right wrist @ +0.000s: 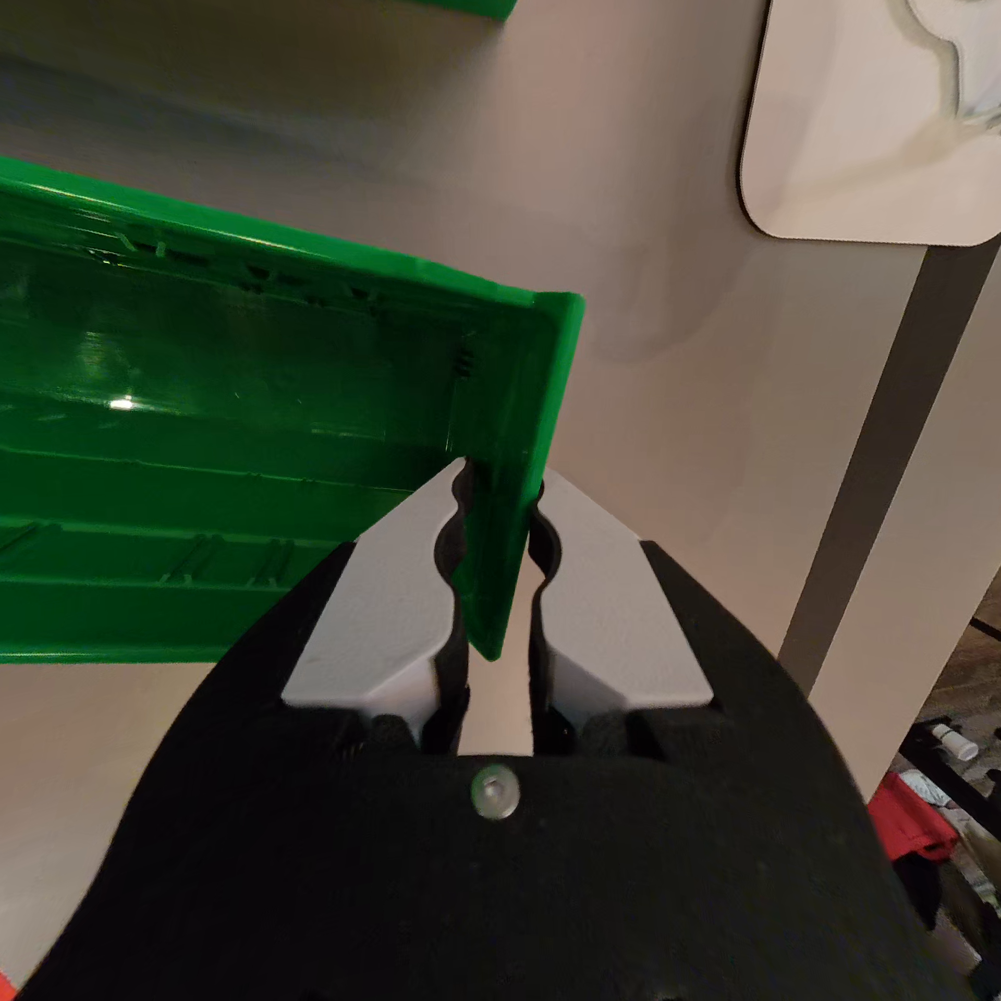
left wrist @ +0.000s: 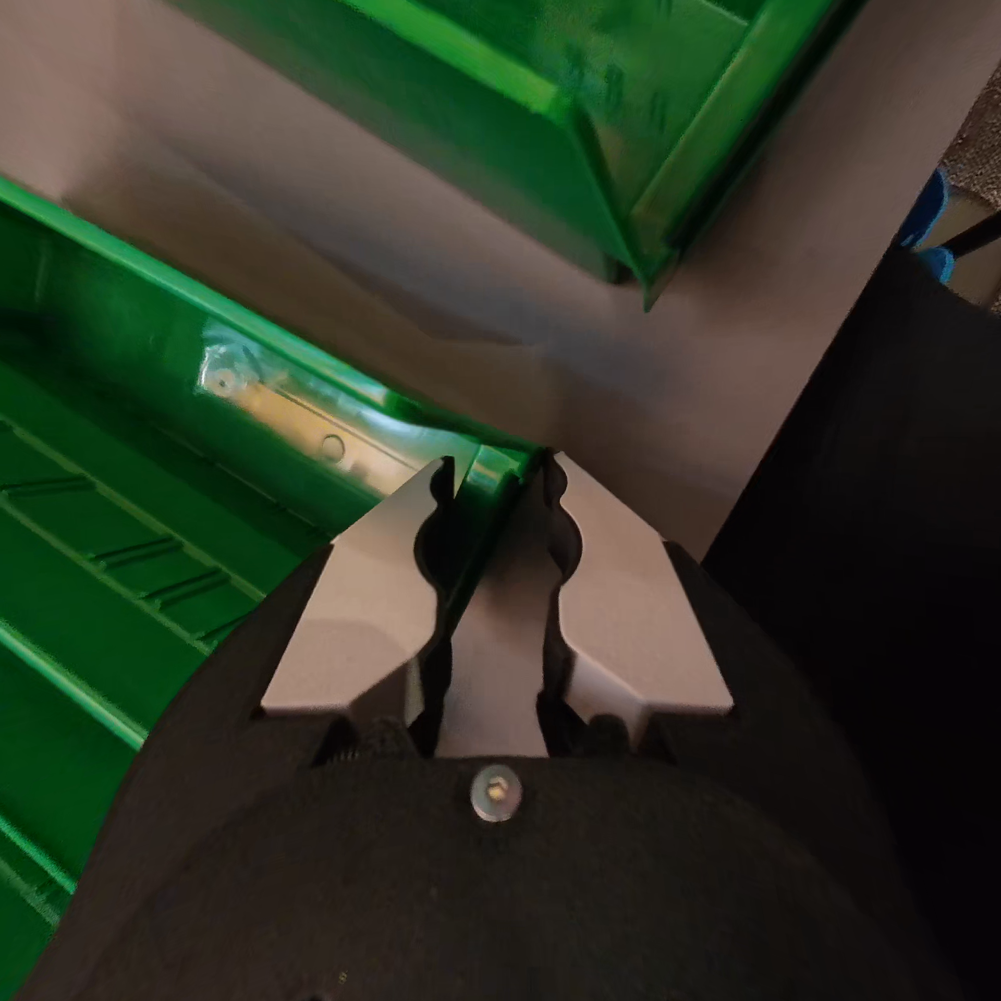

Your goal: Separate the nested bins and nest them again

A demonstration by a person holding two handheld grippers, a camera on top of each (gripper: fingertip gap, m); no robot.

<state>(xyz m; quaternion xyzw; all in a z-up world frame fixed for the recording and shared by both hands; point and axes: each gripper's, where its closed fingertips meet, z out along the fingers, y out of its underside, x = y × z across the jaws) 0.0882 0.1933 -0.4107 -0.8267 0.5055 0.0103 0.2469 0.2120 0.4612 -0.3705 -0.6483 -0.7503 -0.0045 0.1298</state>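
Observation:
Two green plastic bins are apart from each other. In the left wrist view, my left gripper (left wrist: 498, 460) is shut on the corner wall of the near bin (left wrist: 135, 487), whose ribbed inside fills the lower left. The second bin (left wrist: 541, 135) is blurred at the top, above the table. In the right wrist view, my right gripper (right wrist: 504, 471) is shut on the end wall of a green bin (right wrist: 216, 433) and holds it tilted above the table. A strip of the other bin (right wrist: 460, 5) shows at the top edge.
The pale table top (right wrist: 677, 379) lies under both bins. A white pad with a dark rim (right wrist: 866, 135) lies at the far right. The table edge and a grey leg (right wrist: 894, 433) are on the right, with floor clutter below. A black object (left wrist: 866, 596) is beside my left gripper.

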